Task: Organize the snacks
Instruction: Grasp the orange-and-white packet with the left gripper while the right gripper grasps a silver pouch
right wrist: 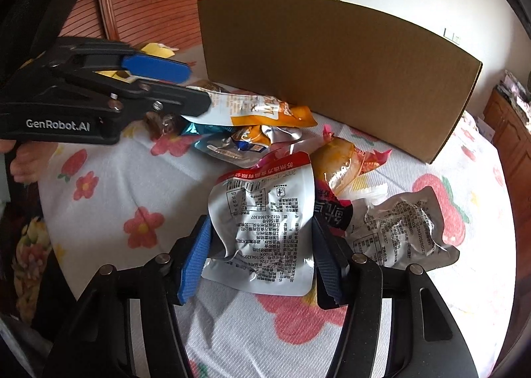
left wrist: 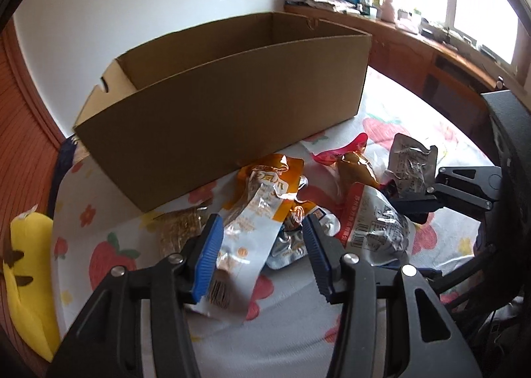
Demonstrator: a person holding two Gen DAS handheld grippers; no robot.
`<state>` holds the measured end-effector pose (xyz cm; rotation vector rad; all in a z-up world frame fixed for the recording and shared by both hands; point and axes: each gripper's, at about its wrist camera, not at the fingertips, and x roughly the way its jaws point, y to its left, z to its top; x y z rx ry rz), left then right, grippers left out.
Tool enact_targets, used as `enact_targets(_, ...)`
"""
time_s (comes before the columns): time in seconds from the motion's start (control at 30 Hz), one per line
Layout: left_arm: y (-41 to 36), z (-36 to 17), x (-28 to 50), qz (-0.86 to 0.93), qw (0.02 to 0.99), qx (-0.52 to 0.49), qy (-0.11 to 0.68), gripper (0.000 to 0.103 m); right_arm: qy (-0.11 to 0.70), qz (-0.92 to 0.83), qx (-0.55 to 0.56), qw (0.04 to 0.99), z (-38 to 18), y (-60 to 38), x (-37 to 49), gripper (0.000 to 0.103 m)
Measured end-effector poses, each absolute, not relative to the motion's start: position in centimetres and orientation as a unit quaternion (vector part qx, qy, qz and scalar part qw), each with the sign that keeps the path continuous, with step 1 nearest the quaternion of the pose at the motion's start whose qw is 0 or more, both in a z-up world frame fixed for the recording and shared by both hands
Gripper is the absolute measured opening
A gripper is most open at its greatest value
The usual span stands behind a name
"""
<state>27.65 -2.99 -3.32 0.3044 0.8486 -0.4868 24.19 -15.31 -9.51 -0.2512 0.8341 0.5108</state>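
A bed under a white sheet (left wrist: 292, 318) printed with strawberries and flowers carries everything here. At its far side stands a big open cardboard box (left wrist: 232, 105), upright, its near wall facing the heap of snacks; what lies inside it cannot be seen.

At the left edge of the bed, seen from the left wrist, lies a yellow plush toy (left wrist: 30, 265), well apart from the snacks.

The snacks lie in a loose heap on the sheet just in front of the box. Largest is a silver and red packet (right wrist: 265, 228) with its printed back turned up. The right gripper (right wrist: 262, 258) has its jaws on either side of this packet's lower end, partly open; whether the pads press on it cannot be told.

Next is a long orange and silver packet (left wrist: 252, 222), which lies between the jaws of the left gripper (left wrist: 262, 245). These jaws are partly open, and a gap shows on the right side, so the packet is not clamped.

To the right lies a crumpled silver pouch (right wrist: 405, 232), and between it and the box a clear packet of something brown (right wrist: 345, 165) with pink ends. A small blue and silver packet (right wrist: 229, 142) lies under the orange one.
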Motion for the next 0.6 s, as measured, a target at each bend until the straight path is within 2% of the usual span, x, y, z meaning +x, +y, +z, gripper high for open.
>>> enact_targets(0.3, -4.2, -4.0, 29.5, -0.248, 0.846, 0.178, 0.438, 0.054, 0.4, 0.249, -0.113, 0.875, -9.4, -15.7, 24.3, 0.06)
enact_targets(0.37, -4.5, -4.4, 29.7, -0.25, 0.842, 0.187, 0.441, 0.061, 0.4, 0.251, -0.112, 0.874, -9.4, -15.8, 24.3, 0.061)
enact_targets(0.5, -5.0, -5.2, 29.9, -0.244, 0.837, 0.204, 0.445, 0.067, 0.401, 0.254, -0.109, 0.873, -9.4, -16.1, 24.4, 0.06)
enact_targets(0.6, -5.2, -5.6, 30.0, -0.24, 0.837, 0.211, 0.443, 0.068, 0.402, 0.256, -0.106, 0.873, -9.4, -16.3, 24.5, 0.061)
